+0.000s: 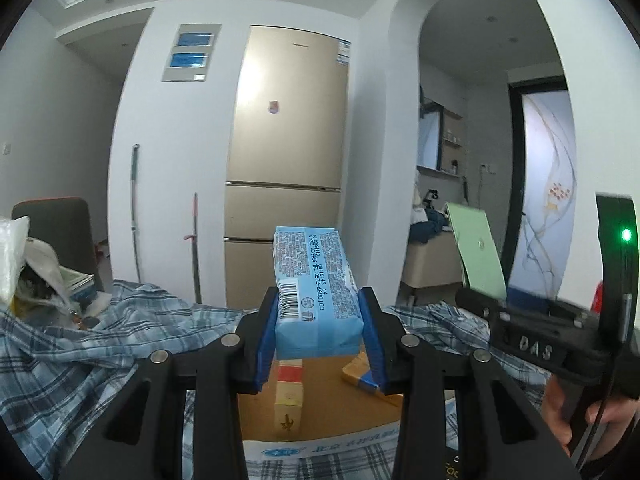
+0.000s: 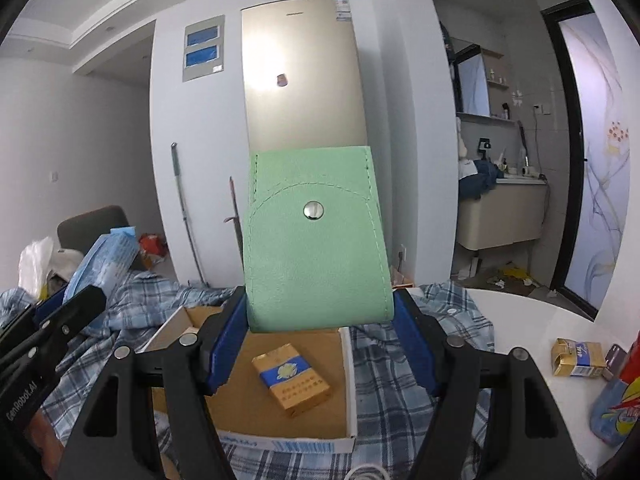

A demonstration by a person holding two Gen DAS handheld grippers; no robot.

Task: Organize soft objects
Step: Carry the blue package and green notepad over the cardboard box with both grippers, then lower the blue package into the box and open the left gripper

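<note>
Two claws were in view, the left claw (image 1: 320,320) and the right claw (image 2: 320,340), each clamped on one item: one blue tissue pack (image 1: 312,280) and one green pouch (image 2: 316,248). One open box (image 2: 352,380) held two cigarette packs: one blue-and-gold (image 2: 292,380) and one red-and-yellow (image 1: 289,392). A third pack (image 2: 578,358) lay on the desk (image 2: 520,320) at three o'clock. One fridge (image 2: 304,80) stood at twelve o'clock, with two poles (image 2: 186,208) at its left.

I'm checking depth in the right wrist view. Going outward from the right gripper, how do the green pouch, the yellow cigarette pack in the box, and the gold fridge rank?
1. Green pouch: clamped between the right gripper's fingers.
2. Yellow cigarette pack: just below, lying flat in the cardboard box.
3. Gold fridge: far behind, against the back wall.
</note>
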